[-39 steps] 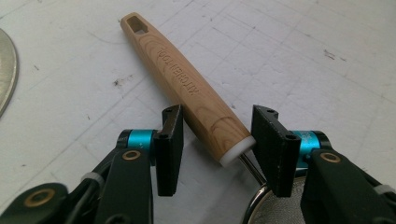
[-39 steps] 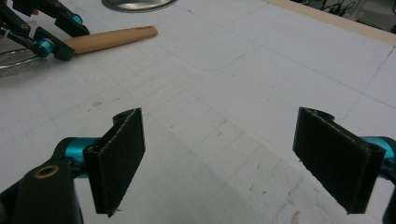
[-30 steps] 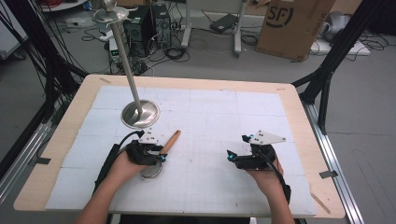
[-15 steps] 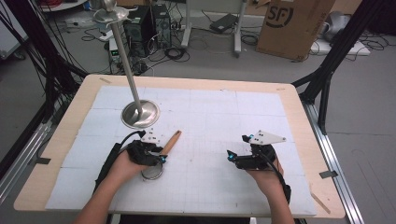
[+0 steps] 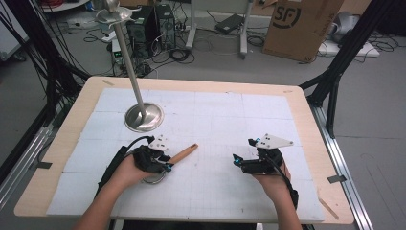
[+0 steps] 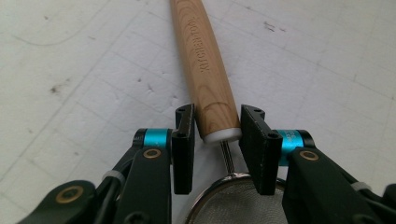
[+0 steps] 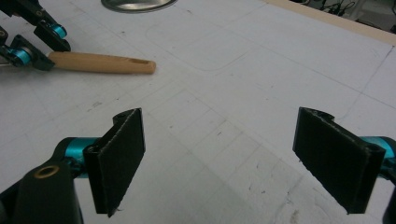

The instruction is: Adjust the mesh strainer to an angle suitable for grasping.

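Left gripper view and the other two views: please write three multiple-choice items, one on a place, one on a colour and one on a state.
1. Where is the mesh-side end of the wooden strainer handle?
A. standing upright by itself
B. between the left gripper's jaws
C. under the right gripper

2. What colour is this handle?
A. blue
B. black
C. light wood-brown

3. In what state is the right gripper?
A. open, with nothing between its jaws
B. shut on the handle
C. shut on the mesh

Answers:
1 B: the left gripper has the wooden strainer handle between its jaws, which have just been closing and sit against both sides of it.
2 C: the grain shows light brown.
3 A: the right gripper has its jaws wide apart over bare mat.
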### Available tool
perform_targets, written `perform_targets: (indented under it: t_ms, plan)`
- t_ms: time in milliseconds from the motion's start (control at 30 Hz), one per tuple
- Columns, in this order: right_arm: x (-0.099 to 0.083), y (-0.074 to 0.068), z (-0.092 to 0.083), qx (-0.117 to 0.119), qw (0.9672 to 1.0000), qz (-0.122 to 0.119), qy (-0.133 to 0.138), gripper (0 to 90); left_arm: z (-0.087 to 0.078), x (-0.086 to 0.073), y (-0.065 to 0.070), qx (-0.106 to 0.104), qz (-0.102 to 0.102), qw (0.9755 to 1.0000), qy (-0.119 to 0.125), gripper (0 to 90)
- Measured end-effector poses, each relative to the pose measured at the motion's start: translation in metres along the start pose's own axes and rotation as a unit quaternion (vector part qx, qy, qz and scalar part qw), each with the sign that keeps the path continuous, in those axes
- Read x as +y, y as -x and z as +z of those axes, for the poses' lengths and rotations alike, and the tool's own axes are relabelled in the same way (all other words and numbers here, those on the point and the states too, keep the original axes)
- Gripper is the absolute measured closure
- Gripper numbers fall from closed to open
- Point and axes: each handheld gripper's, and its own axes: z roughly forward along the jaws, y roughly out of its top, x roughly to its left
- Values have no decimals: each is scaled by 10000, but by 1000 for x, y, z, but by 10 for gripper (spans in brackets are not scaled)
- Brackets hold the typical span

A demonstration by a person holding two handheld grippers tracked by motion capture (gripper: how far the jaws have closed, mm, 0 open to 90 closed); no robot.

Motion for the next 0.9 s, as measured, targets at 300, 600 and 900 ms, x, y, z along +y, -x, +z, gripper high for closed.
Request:
perform_targets:
  t_ms: [300, 600, 900]
  plan:
    - [0, 0, 0, -1, 10000, 12, -7, 159, 7, 6, 5, -51, 43, 9999, -106, 634]
    - [0, 0, 0, -4, 10000, -1, -12, 159, 8, 9, 7, -18, 217, 9996, -196, 655]
    - [0, 0, 0, -4, 10000, 25, -20, 159, 8, 12, 14, -231, 509, 9980, -296, 672]
